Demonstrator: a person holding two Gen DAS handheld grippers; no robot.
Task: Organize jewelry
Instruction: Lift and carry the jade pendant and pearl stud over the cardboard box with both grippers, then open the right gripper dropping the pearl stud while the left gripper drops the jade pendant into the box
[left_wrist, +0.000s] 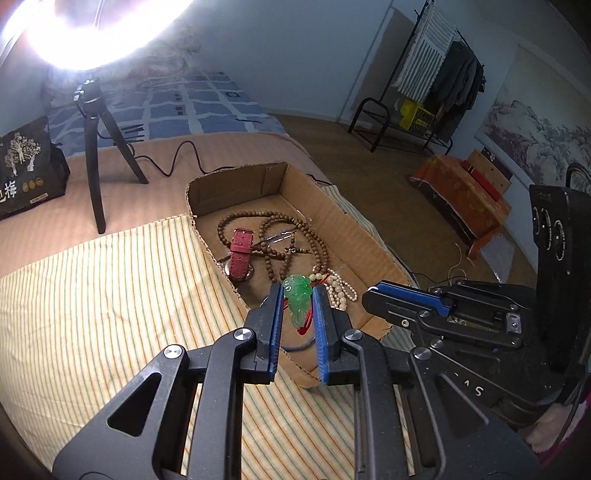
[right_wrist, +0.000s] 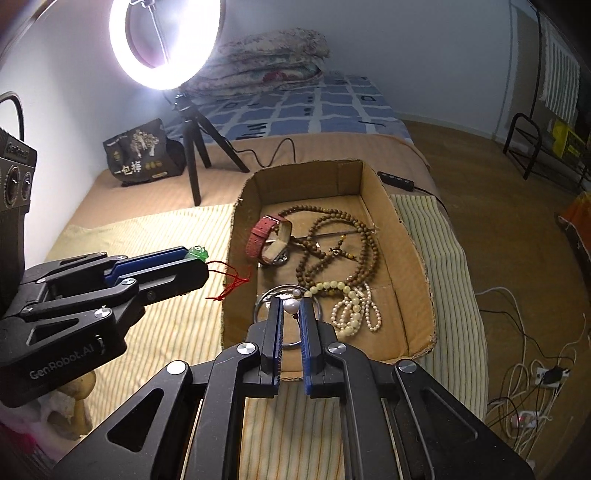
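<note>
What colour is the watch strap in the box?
Red, a dull pinkish red watch strap, clearest in the right wrist view.

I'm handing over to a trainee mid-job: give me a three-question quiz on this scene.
1. True or false: the left gripper holds the green pendant.
2. What lies between the right gripper's blue pads: A) red watch, B) white pearl, C) wooden beads?
3. Where does the red-strapped watch lie?

Key: 1 true. 2 B, the pearl. 3 In the cardboard box, beside the brown bead necklace.
</note>
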